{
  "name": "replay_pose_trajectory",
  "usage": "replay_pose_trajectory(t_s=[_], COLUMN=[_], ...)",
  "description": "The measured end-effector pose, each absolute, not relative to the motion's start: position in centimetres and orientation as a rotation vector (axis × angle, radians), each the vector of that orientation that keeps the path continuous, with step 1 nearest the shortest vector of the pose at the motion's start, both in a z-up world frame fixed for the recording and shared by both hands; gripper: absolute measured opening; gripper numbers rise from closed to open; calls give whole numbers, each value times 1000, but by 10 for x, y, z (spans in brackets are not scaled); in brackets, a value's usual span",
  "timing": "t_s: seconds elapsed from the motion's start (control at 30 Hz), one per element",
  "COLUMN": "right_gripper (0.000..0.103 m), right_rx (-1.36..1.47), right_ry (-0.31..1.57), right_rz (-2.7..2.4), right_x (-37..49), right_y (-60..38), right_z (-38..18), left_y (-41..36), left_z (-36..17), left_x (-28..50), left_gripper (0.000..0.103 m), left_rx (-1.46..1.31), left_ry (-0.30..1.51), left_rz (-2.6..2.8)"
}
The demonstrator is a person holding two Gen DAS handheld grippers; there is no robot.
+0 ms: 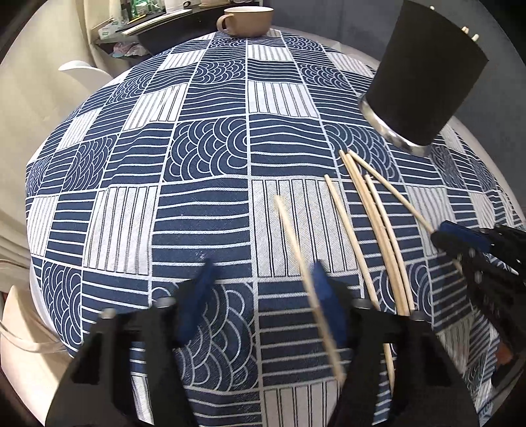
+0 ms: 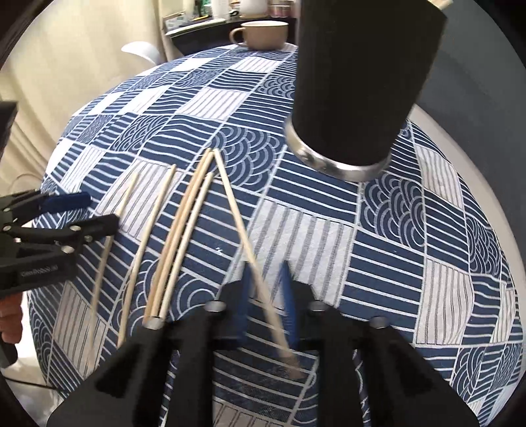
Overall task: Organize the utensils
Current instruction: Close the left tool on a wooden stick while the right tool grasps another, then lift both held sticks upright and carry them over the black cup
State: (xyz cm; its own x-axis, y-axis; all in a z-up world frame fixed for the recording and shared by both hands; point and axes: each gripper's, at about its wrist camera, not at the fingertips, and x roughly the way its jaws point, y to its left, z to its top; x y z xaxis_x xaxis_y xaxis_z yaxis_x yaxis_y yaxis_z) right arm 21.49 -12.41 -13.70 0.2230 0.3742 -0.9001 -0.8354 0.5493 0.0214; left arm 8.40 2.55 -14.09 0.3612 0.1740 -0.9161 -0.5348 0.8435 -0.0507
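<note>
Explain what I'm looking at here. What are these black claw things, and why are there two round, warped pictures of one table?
A person holds a two-finger gripper in each hand, and each carries a wide-angle camera looking along its fingers, so there is one picture per hand. On the blue patterned tablecloth lie wooden chopsticks, with a black holder beyond them and a beige cup at the far edge. The right gripper is shut on the rightmost chopstick. The left gripper is open, with the leftmost chopstick between its fingers.
</note>
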Motion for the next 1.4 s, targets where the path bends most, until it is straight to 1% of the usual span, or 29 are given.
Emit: replay_pose_trajectory(t_s=[0.03, 0.07, 0.1, 0.23, 0.37, 0.6, 0.8, 1.1, 1.4], right_gripper=[7, 6, 5, 5, 5, 5, 5, 5, 5], right_rx=[-525, -509, -488, -370, -297, -207, -155, -79, -20], right_ry=[1041, 1053, 1068, 1132, 1137, 1066, 1003, 880, 764], right_rz=[891, 890, 888, 890, 875, 812, 760, 659, 577], right_x=[216, 217, 219, 223, 220, 213, 216, 225, 248], right_y=[-126, -127, -128, -139, -152, -173, -186, -190, -190], right_z=[-137, -137, -137, -136, -129, -91, -53, 6, 53], left_y=[29, 33, 35, 45, 54, 69, 78, 88, 92], left_z=[-139, -139, -139, -138, -126, -85, -49, 12, 56], left_x=[80, 78, 76, 66, 60, 67, 91, 139, 189], left_gripper=[31, 9, 5, 4, 4, 4, 4, 4, 5], left_rx=[-400, -429, -447, -486, -460, -396, -308, -226, -171], left_ry=[1119, 1131, 1141, 1159, 1149, 1094, 1050, 937, 845], left_rz=[449, 434, 430, 398, 407, 373, 288, 158, 52])
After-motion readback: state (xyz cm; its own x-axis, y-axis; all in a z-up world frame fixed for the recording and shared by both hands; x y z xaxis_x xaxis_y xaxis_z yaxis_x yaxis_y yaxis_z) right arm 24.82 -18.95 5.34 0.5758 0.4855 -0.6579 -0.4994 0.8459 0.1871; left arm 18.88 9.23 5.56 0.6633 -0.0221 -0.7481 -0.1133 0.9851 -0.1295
